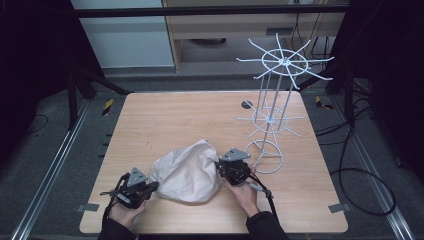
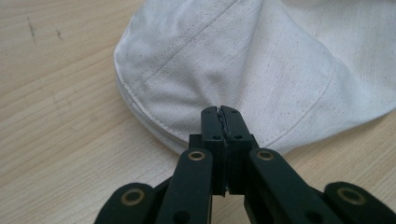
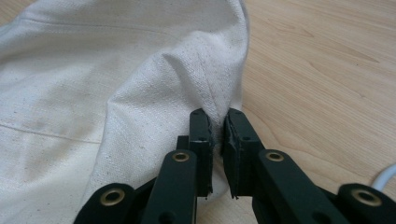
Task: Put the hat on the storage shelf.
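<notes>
Cloth lay bunched at the near middle of the wooden table [image 1: 165, 115]: a white fabric hat [image 1: 187, 170]. My left gripper [image 2: 222, 112] had its jaws pressed together at the hat's stitched brim edge; whether fabric sat between them I could not tell. My right gripper [image 3: 219, 122] pinched a raised fold of the hat. White wire rack [image 1: 277, 100] stood just beside it, to the right.
</notes>
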`<state>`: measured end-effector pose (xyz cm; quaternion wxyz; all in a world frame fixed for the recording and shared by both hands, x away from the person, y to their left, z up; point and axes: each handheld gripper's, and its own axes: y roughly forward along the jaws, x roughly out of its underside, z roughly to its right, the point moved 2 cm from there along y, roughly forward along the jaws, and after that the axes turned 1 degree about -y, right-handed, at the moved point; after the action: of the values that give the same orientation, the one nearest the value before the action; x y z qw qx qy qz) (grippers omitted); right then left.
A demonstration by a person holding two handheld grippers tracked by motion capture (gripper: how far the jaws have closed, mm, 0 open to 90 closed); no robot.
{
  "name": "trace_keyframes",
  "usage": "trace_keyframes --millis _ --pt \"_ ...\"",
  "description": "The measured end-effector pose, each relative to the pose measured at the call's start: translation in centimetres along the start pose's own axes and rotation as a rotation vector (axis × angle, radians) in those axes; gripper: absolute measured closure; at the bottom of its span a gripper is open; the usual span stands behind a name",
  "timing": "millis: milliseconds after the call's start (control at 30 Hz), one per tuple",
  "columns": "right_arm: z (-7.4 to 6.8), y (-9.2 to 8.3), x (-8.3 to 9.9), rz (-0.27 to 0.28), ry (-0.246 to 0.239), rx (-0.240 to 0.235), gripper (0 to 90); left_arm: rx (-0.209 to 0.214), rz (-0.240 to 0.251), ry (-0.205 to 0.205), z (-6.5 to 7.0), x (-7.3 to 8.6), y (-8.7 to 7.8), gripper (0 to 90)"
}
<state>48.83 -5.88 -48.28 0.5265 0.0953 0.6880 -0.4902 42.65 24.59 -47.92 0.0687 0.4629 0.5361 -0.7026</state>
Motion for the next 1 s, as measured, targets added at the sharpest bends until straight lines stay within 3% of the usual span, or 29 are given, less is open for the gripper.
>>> trace_keyframes --millis 267,333,500,733,1000 --pt "0.7 -1.7 0.2 0.026 0.002 0.009 72.8 0.008 0.131 0.006 -1.0 -2.2 -1.6 71.2" --pt "1.0 -2.5 0.4 0.032 0.013 0.011 70.4 0.006 0.152 0.013 -1.1 -2.9 -1.5 64.2" --pt "1.4 -4.2 0.8 0.045 0.008 0.029 66.2 0.026 0.183 0.026 -1.2 -4.7 -1.4 57.0" --pt "2.4 -6.8 2.2 0.037 0.005 0.046 60.4 0.057 0.188 0.059 -1.1 -6.9 -1.2 48.3" --pt "4.1 -9.6 4.8 0.031 0.048 0.070 58.0 0.078 0.159 0.092 -1.1 -8.2 0.0 42.6"
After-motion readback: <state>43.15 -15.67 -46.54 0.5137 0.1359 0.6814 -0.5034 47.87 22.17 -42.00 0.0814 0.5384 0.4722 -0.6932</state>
